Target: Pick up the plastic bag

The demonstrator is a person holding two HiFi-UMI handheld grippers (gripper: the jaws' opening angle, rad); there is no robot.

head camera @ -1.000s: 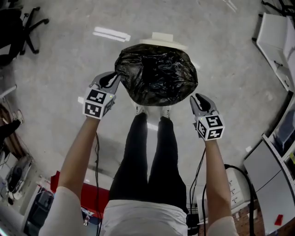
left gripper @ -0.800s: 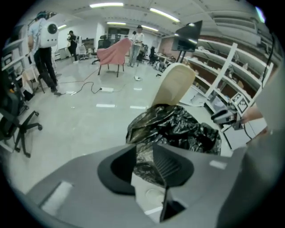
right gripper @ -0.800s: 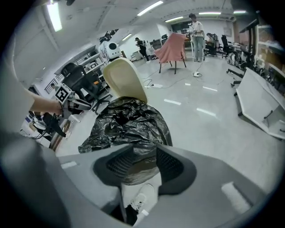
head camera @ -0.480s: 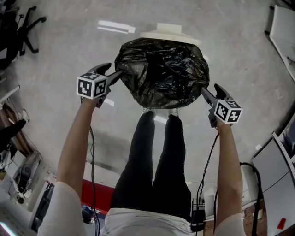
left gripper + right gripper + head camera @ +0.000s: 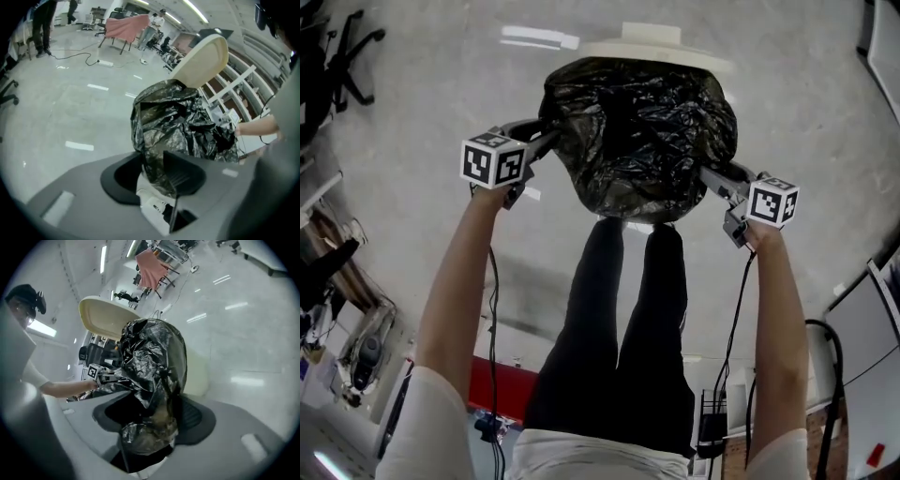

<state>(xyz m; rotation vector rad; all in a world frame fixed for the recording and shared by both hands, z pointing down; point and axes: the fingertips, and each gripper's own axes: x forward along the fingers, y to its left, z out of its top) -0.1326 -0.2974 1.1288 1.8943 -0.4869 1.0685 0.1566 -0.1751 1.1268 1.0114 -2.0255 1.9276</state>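
Observation:
A crumpled black plastic bag (image 5: 637, 131) lines a cream bin whose round lid (image 5: 652, 42) stands up behind it. My left gripper (image 5: 546, 139) is at the bag's left rim. Its jaws opened wide and have just been closing; in the left gripper view (image 5: 157, 171) a fold of the bag (image 5: 173, 122) hangs between the pads, which still stand apart. My right gripper (image 5: 708, 178) is at the bag's right rim. Its jaws have just been opening; in the right gripper view (image 5: 157, 416) bunched film of the bag (image 5: 150, 357) lies between them.
The person's legs (image 5: 619, 328) stand just in front of the bin. An office chair (image 5: 337, 56) is at the far left, and desks and cabinets (image 5: 862, 319) line the right. Cables and a red box (image 5: 492, 394) lie behind the feet.
Both grippers have dropped from above the bag to its left and right rims. Their jaws were nearly shut and now stand apart with the bag's film between them.

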